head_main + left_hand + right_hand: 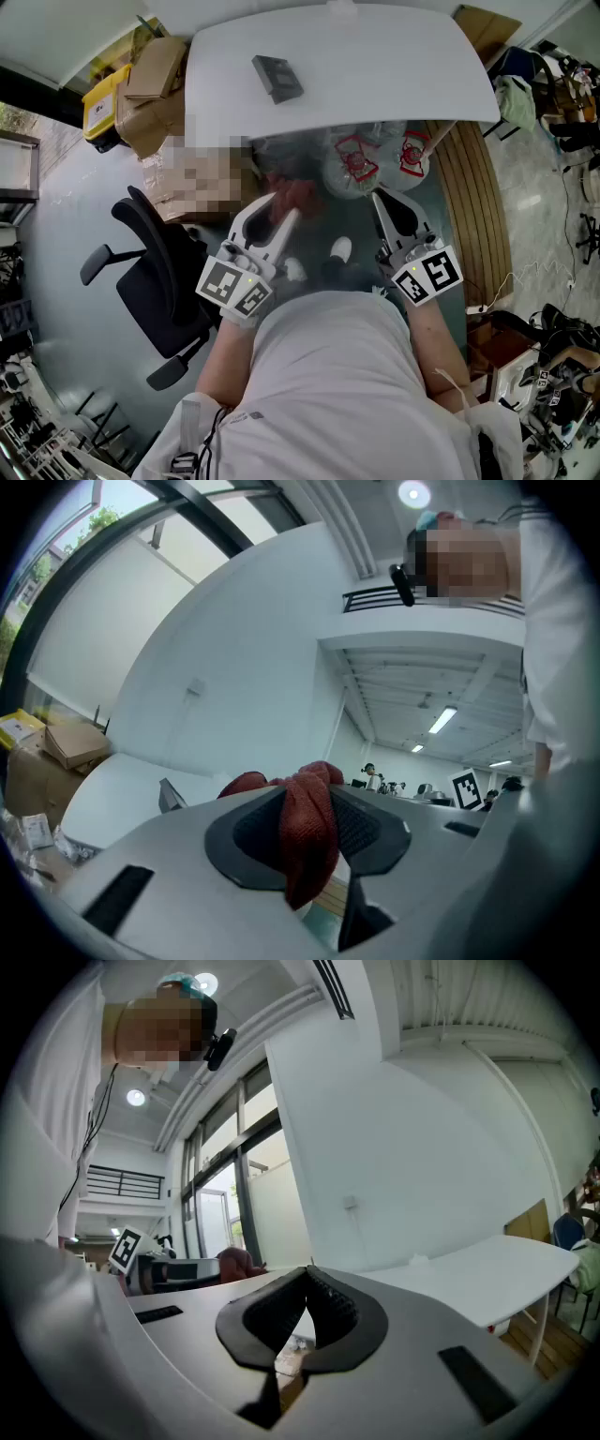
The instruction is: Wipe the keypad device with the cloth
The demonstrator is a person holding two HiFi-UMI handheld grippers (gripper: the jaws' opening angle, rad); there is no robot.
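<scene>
Red cloth, soft and limp, clamped in left gripper.
Keypad device, near left edge of desk: likely light, rigid, slippy; steady its sides. Right gripper jaws together, empty.

The keypad device on the table is too small to show its keys. The jaws of the left hand-held gripper hide much of the cloth. Plastic bags below look blurred.
</scene>
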